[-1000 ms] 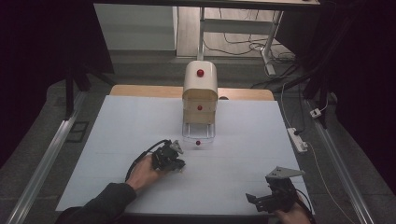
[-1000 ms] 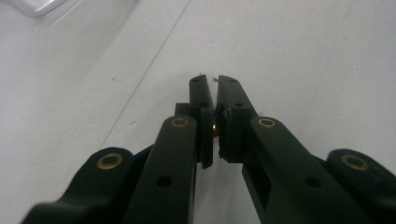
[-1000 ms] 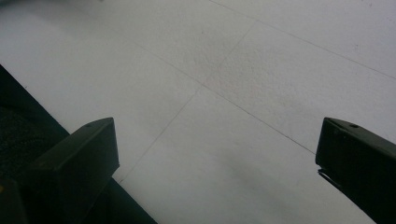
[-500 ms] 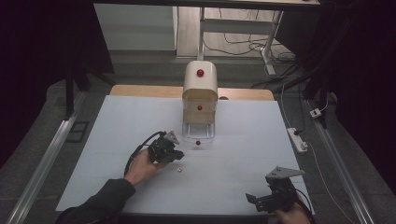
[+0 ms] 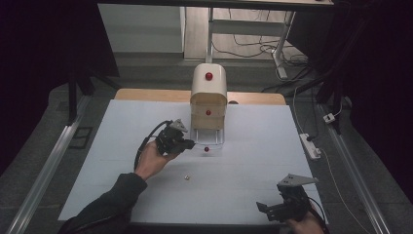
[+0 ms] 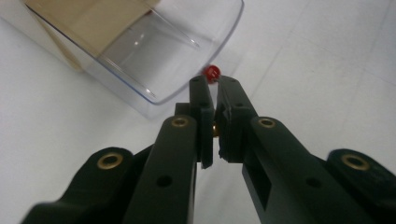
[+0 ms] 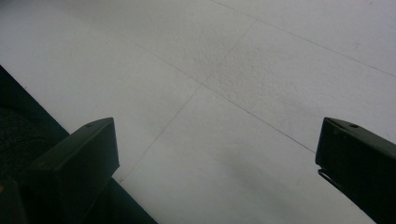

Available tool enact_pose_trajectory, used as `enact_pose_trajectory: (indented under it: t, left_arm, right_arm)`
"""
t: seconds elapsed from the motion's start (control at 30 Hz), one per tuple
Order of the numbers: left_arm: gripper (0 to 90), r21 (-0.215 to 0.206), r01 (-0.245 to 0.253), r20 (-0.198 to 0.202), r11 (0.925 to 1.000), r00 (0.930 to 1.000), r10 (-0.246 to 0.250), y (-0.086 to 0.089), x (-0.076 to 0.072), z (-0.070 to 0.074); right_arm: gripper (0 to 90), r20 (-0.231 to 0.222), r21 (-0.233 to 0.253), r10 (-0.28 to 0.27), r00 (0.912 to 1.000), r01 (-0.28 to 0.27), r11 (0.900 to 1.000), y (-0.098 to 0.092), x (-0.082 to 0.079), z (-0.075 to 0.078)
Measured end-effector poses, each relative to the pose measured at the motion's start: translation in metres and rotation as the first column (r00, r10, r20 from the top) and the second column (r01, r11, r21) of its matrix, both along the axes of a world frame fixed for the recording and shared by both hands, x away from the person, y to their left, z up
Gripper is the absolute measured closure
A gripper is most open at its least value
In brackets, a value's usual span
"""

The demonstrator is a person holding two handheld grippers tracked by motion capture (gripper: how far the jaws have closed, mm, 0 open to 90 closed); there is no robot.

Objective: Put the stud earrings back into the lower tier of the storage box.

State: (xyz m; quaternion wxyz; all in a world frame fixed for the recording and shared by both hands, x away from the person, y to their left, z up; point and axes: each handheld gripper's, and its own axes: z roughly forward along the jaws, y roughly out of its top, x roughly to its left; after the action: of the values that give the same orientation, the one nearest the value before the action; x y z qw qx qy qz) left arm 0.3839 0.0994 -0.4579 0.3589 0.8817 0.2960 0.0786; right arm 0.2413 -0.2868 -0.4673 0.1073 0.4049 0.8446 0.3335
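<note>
A cream cabinet (image 5: 209, 95) with red knobs stands at the back middle of the white table. Its clear bottom drawer (image 5: 209, 137) (image 6: 154, 51) is pulled out, and the drawer's red knob (image 5: 206, 149) (image 6: 212, 73) faces the front. My left gripper (image 5: 191, 144) (image 6: 211, 84) is held in a hand just left of that knob. Its jaws stand almost together, tips a short way from the knob, with a brass glint deep between them. A tiny brass-coloured bit (image 5: 186, 178) lies on the table nearer the front. My right gripper (image 5: 267, 208) (image 7: 214, 128) rests at the front right, open over bare table.
The white tabletop (image 5: 272, 156) has a wooden strip along its back edge. A white power strip (image 5: 310, 146) lies off the right edge, and metal rails run along both sides. The table's front edge (image 7: 70, 140) shows dark at the left in the right gripper view.
My left gripper has lifted off the table and moved up and right toward the drawer knob. The tiny brass-coloured bit now lies uncovered where it was. The right gripper has stayed put.
</note>
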Motion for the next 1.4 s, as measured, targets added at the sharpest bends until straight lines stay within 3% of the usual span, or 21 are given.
enact_pose_trajectory:
  t: [0.27,0.43,0.7,0.9,0.93,1.03,1.17,1.23,1.4]
  left_arm:
    - [84.6,-0.017,-0.033,0.004,0.9993,0.9994,0.033,-0.003,0.016,0.007]
    - [84.4,0.003,-0.044,0.017,0.999,0.9989,0.043,-0.009,0.026,0.008]
    - [82.1,0.028,-0.065,-0.003,0.9975,0.9979,0.065,-0.016,0.041,-0.006]
    - [63.1,0.026,-0.079,0.003,0.9966,0.9969,0.079,-0.016,0.042,-0.007]
    - [63.1,0.023,-0.079,0.002,0.9966,0.9969,0.079,-0.015,0.041,-0.006]
    - [48.0,0.013,-0.074,-0.002,0.9971,0.9972,0.074,-0.013,0.039,-0.001]
    - [35.8,-0.017,-0.077,-0.024,0.9969,0.9968,0.076,-0.008,0.032,-0.001]
    - [22.6,-0.02,-0.071,-0.029,0.9973,0.9971,0.07,-0.005,0.028,-0.003]
    - [9.1,-0.021,-0.066,-0.04,0.9976,0.9971,0.065,0.002,0.017,-0.011]
  right_arm:
    - [0.0,-0.001,-0.002,0.002,1.0,-0.002,1.0,0.0,0.0,0.0]
    - [0.0,-0.003,-0.002,0.002,1.0,-0.003,1.0,0.001,0.0,0.0]
    - [0.0,-0.007,-0.004,0.002,1.0,-0.002,1.0,0.001,0.0,0.0]
    - [0.0,-0.008,-0.005,0.002,1.0,-0.002,1.0,0.001,0.0,-0.001]
    - [0.0,-0.008,-0.005,0.002,1.0,-0.002,1.0,0.001,0.0,-0.001]
    - [0.0,-0.007,-0.009,0.004,1.0,-0.004,1.0,0.001,-0.001,-0.001]
    - [0.0,-0.005,-0.011,0.006,1.0,-0.006,1.0,0.001,0.0,-0.001]
    - [0.0,-0.006,-0.013,0.007,1.0,-0.007,1.0,0.001,0.0,-0.001]
    - [0.0,-0.006,-0.017,0.007,1.0,-0.007,1.0,0.002,0.0,-0.001]
